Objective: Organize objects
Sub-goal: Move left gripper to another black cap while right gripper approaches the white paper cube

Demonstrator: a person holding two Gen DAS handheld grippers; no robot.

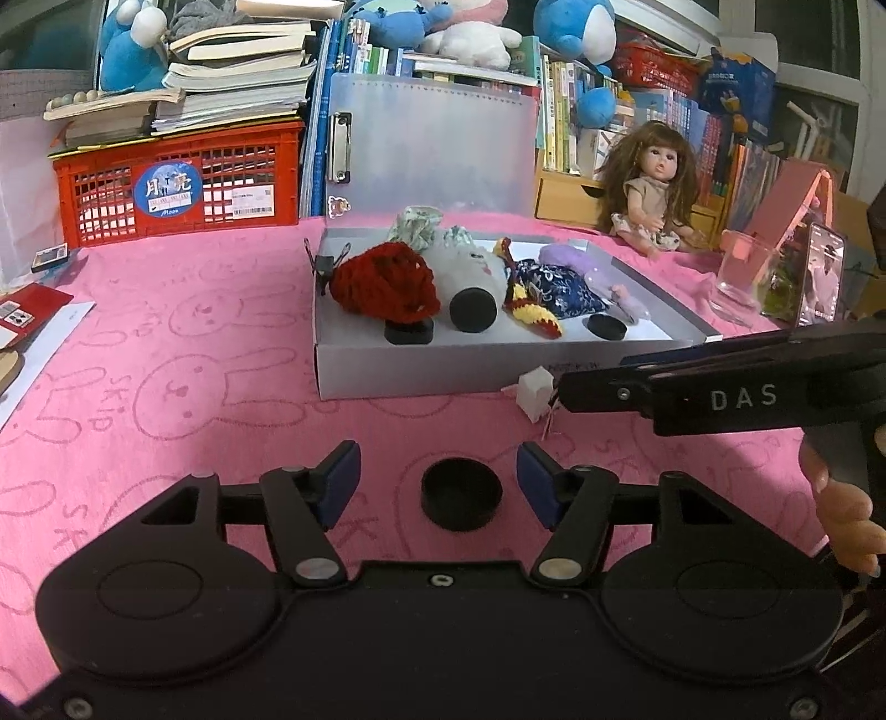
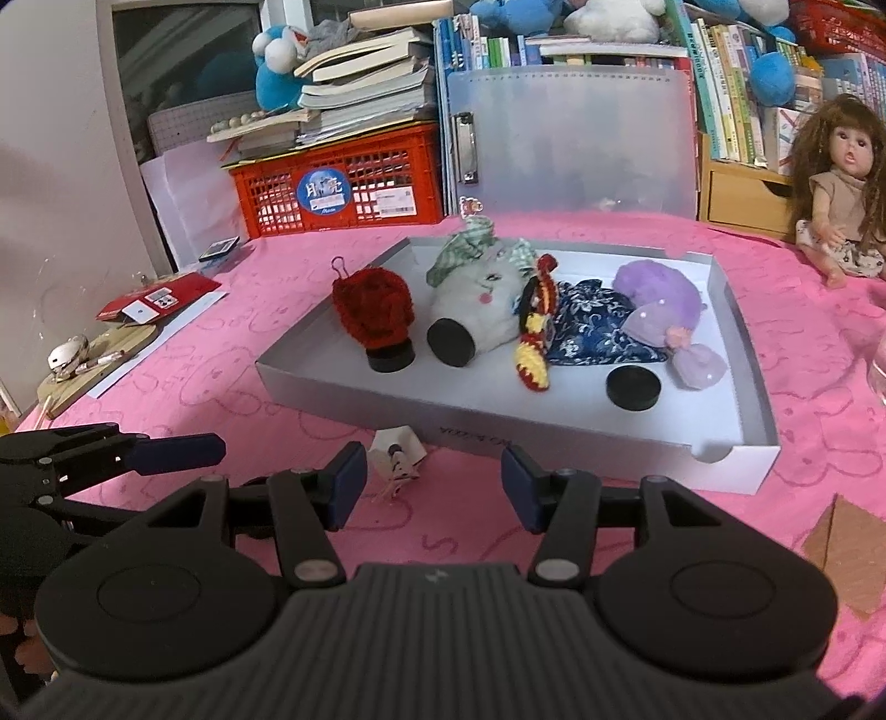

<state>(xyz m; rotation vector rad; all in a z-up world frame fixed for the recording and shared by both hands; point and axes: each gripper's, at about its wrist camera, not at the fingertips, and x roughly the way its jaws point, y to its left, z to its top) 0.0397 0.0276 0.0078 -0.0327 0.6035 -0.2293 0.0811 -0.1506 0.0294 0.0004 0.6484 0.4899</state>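
On the pink desk [image 1: 166, 343] my left hand-held gripper [image 1: 437, 487] stands open around a loose black cap [image 1: 461, 493]; beside it the right hand-held gripper [image 2: 434, 487] is open and empty near a small white tag [image 2: 396, 448]; the tray [image 2: 554, 443] behind already holds four toys, so those two remain

at the back of the pink rabbit-print surface [image 1: 166, 343] stands a red crate [image 1: 177, 177] with a round blue sticker, and books [image 1: 232, 77] are stacked on top of it. a blue plush toy [image 1: 130, 44] sits at the left end of that stack. a translucent clipboard [image 1: 432, 144] leans upright just beside the crate. to the right a long-haired doll [image 1: 653, 188] sits in front of shelved books. near the doll stand a clear glass [image 1: 742, 277] and a propped phone [image 1: 822, 277]. a red card [image 2: 158, 299] lies at the left edge.
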